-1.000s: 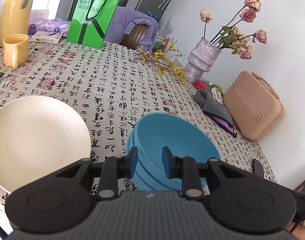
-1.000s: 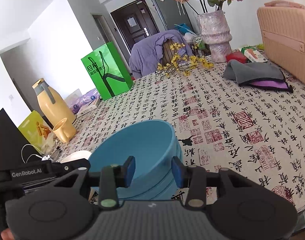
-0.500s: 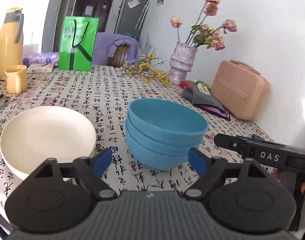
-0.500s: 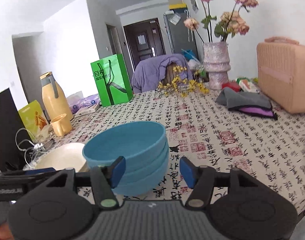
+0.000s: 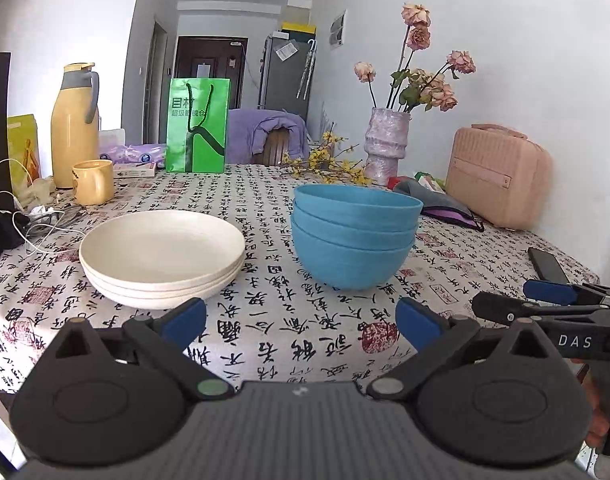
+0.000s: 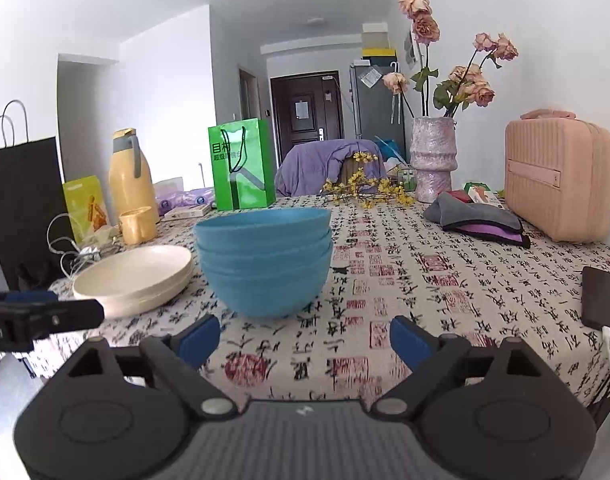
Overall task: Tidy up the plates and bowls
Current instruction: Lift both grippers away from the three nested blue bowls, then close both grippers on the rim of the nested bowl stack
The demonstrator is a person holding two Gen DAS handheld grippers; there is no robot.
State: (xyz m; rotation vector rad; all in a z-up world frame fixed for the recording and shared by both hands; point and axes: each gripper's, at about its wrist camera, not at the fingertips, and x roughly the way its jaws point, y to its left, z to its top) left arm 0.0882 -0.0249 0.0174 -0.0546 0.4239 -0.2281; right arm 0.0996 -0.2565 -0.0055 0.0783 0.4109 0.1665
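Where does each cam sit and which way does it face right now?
Left wrist: on the left gripper, low at the near table edge, facing the stacked cream plates and stacked blue bowls; its own open fingers show, and the right gripper enters from the right.
Right wrist: on the right gripper, facing the blue bowls head-on; own open fingers show, left gripper at left edge.
Shared: bowls, plates, green bag, vase.

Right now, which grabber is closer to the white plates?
Left. The left gripper sits just in front of the white plates, both open. The right gripper is farther right, facing the blue bowls.
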